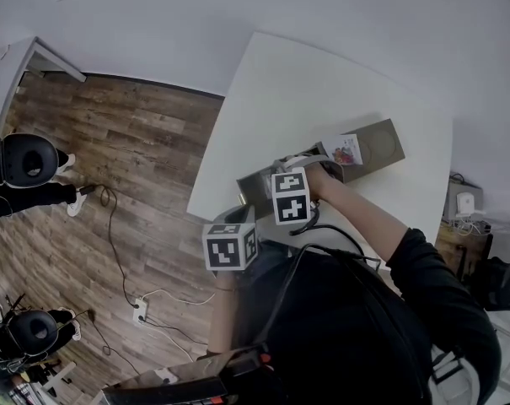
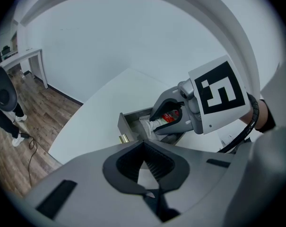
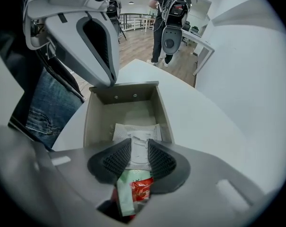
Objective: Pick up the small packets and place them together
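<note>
An open grey-brown box [image 3: 91, 122] stands on the white table [image 1: 305, 83], with white small packets [image 3: 135, 130] lying flat inside. My right gripper [image 3: 139, 148] points down into the box, and its pads press on a packet [image 3: 138, 190] whose green-and-red part sits between the jaws while its white end sticks out past the tips. The left gripper view shows that gripper [image 2: 167, 118] over the box [image 2: 126, 124] with red print between its jaws. Another packet [image 1: 347, 148] lies on the box's far flat part. My left gripper [image 2: 143, 144] is shut and empty, held back off the table's near edge.
The table's near edge [image 1: 206, 194] drops to a wooden floor with cables and a power strip [image 1: 141, 310]. A person with a backpack [image 3: 170, 13] stands across the room. Legs in jeans [image 3: 48, 108] are close beside the box.
</note>
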`<state>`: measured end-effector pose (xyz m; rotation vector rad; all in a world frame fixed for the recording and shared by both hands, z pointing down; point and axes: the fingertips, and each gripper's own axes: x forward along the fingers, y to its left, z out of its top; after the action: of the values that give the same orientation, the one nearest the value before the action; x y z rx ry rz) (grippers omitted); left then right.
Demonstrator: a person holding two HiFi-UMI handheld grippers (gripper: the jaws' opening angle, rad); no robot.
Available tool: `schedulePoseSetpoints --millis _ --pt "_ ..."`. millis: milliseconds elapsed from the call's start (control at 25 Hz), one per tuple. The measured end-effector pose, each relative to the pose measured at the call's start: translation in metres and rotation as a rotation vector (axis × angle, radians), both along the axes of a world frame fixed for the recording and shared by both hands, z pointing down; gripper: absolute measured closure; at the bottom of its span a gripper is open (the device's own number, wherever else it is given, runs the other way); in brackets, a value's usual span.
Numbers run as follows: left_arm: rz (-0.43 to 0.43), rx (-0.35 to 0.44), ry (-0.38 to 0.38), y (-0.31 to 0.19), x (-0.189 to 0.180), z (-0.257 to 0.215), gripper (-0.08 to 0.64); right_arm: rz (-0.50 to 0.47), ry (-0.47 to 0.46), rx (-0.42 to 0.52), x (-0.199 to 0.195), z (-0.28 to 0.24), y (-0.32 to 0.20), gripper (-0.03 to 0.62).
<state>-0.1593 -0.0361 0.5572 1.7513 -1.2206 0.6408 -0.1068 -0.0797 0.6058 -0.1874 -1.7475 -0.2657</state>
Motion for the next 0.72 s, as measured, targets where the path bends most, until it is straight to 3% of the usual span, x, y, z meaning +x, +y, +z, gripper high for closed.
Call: schedulePoseSetpoints --millis 400,720 --pt "-0.003 0.005 0.002 0.001 -0.001 -0.001 0.56 0.04 -0.072 0.01 -0.001 -0.024 0.0 0.538" --pt "0.004 0.005 0.0 0.001 0.0 -0.001 0.56 0.18 -0.317 0.056 0.002 -0.097 -0.014 0.538"
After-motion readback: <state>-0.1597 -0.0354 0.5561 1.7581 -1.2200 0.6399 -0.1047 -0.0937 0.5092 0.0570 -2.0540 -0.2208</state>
